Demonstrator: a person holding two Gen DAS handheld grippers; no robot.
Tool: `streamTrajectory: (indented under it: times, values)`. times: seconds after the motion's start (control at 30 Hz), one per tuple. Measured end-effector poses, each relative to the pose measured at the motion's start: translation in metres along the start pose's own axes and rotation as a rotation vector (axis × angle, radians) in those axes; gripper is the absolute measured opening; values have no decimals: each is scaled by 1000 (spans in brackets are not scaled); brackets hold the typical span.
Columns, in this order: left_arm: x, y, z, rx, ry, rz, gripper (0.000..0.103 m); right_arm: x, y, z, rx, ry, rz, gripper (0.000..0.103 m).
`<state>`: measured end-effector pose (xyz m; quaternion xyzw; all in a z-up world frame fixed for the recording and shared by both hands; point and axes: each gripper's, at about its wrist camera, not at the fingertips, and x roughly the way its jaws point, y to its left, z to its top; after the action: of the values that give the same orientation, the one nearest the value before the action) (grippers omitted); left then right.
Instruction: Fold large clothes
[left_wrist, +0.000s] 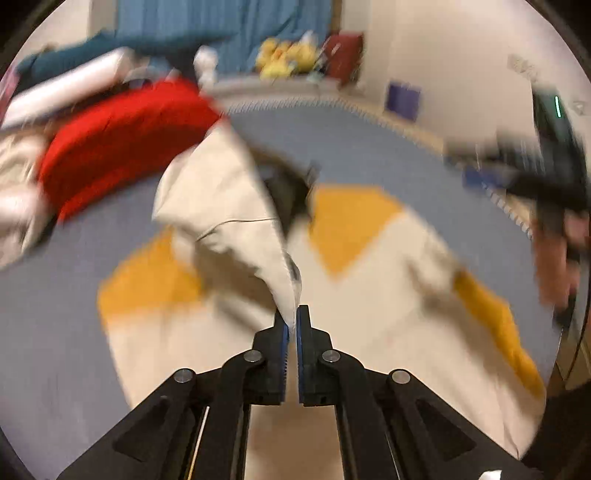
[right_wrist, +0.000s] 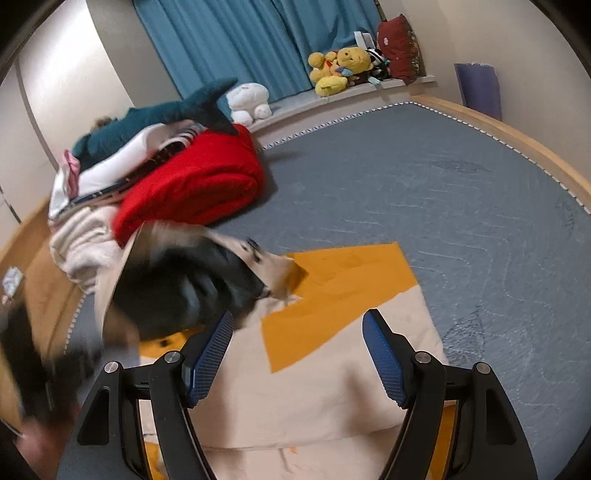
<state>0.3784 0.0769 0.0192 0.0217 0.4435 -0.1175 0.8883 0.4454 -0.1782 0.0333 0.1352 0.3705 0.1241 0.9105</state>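
Note:
A large cream garment with orange patches (left_wrist: 388, 280) lies spread on the blue-grey bed. My left gripper (left_wrist: 292, 314) is shut on a cream edge of it and holds that part lifted, with a dark lining (left_wrist: 288, 192) showing. In the right wrist view the same garment (right_wrist: 332, 354) lies below my right gripper (right_wrist: 299, 325), which is open and empty above it. The lifted, blurred flap with the left gripper (right_wrist: 177, 291) shows at the left of that view. The right gripper (left_wrist: 546, 177) appears blurred at the right of the left wrist view.
A red folded blanket (right_wrist: 192, 188) and a pile of white bedding with a teal shark plush (right_wrist: 155, 114) sit at the bed's far left. Yellow plush toys (right_wrist: 340, 66) and a dark red cushion (right_wrist: 399, 44) line the sill by the blue curtain. A wooden bed frame (right_wrist: 535, 147) edges the mattress.

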Motion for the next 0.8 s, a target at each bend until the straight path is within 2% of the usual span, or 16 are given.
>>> streamTrajectory:
  times: [0.07, 0.13, 0.23, 0.33, 0.47, 0.57, 0.6, 0.67, 0.8]
  values:
    - [-11, 3, -29, -108, 42, -7, 4, -2, 2, -1, -6, -1, 16, 73]
    - [-27, 16, -42, -224, -2, -16, 5, -4, 3, -3, -2, 1, 35, 73]
    - [-31, 43, -45, -388, -77, -34, 8, -5, 3, -4, 6, 4, 43, 73]
    - [-10, 77, -41, -534, -70, -59, 9, 0, 0, -5, 35, 26, 74, 72]
    - [20, 91, -47, -625, -4, -109, 14, 17, 5, -14, 71, 99, 155, 67]
    - [45, 92, -58, -654, 73, -149, 24, 45, 17, -29, 83, 215, 231, 67]
    - [53, 91, -61, -658, 89, -162, 27, 55, 21, -35, 72, 260, 230, 67]
    - [65, 91, -67, -673, 121, -155, 32, 73, 28, -49, 42, 326, 162, 67]
    - [85, 97, -81, -758, 173, -155, 33, 96, 24, -69, 49, 402, 72, 67]
